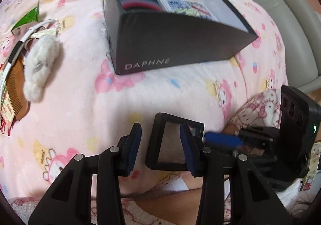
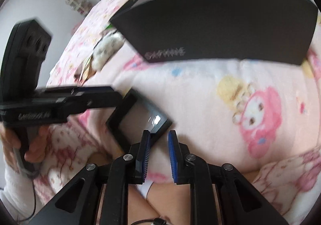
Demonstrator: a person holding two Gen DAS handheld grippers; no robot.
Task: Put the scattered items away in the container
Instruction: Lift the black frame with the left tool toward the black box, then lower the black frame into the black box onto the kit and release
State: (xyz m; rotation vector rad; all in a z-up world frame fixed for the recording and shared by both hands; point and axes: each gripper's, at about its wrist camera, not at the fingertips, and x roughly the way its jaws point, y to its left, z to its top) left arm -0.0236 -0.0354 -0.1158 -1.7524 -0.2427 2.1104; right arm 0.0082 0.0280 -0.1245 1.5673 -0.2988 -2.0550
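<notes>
1. Left gripper [image 1: 160, 144] points steeply down at the pink cartoon blanket [image 1: 80, 104]. Its blue-padded jaws stand partly open. A small black-framed mirror [image 1: 172, 142] lies flat under them, with the right-hand pad crossing its face. I can't tell whether either pad actually presses on the frame, so I won't call it a grip.

2. Right gripper [image 2: 159, 144] also tilts down, jaws only a narrow way apart with bare blanket showing between the pads. The mirror [image 2: 138, 122] sits at about 11 o'clock from its tips, its near corner just beside or under the left pad. Too blurry to say if they touch.

3. In the right wrist view, a hand [image 2: 26, 144] in a white sleeve [image 2: 12, 191] wraps the left gripper's handle at 9 o'clock. That gripper reaches in sideways over the mirror's far edge.

4. In the left wrist view, the right gripper's body comes in at 3 o'clock, one blue pad lying level just right of the mirror.

5. The black shoe box [image 1: 180, 44], the container, sits at 12 o'clock, lid off. A packet with coloured stripes [image 1: 138, 2] and a clear pouch [image 1: 186, 8] lie inside, side by side.

6. Still scattered at 9 to 10 o'clock: a fluffy white plush [image 1: 42, 64], a wooden comb [image 1: 17, 88], a white headband [image 1: 22, 40] and a green packet [image 1: 28, 17], all bunched together, well apart from the box.
</notes>
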